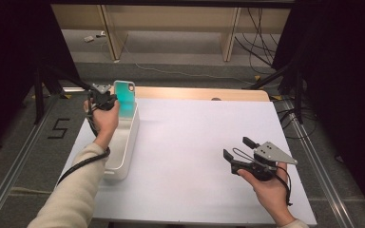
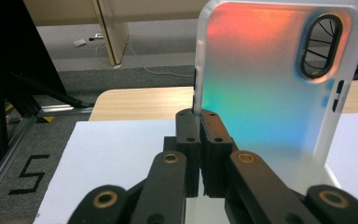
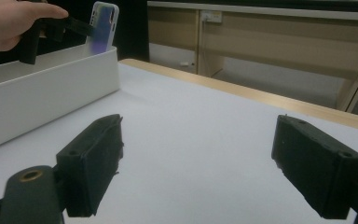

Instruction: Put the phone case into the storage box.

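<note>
My left gripper (image 1: 108, 100) sits upper left of the high view, jaws clenched on the side edge of a translucent frosted plastic phone case w/ iridescent teal-to-orange sheen (image 1: 124, 99). In the left gripper view the two black jaws meet at frame centre and pinch the case's left rim (image 2: 196, 93); the case stands upright, filling the right half of that frame, oval camera cutout at top right. The case is held above the far end of a long white rectangular plastic bin (image 1: 129, 142), which runs along the left side of the white tabletop sheet (image 1: 195, 156). Can't tell whether the case's bottom edge touches the bin. My left hand (image 1: 103, 118) wraps the gripper body, cream sleeve coming in from bottom left.

My right gripper (image 1: 237, 148) is lower right of the high view, jaws spread wide, nothing between them, grey three-cornered plate on top. The right gripper view shows both black pads (image 3: 93, 163) apart over bare white sheet; the bin (image 3: 46, 100) is at the left of that frame, w/ the case (image 3: 103, 28) and left hand at upper left. Right hand (image 1: 266, 190) cups the gripper from below, well apart from the bin.

Beyond: light wood table edge (image 1: 204, 93) at the sheet's far side, grey floor w/ a black "5" mark (image 1: 58, 128) at left.
</note>
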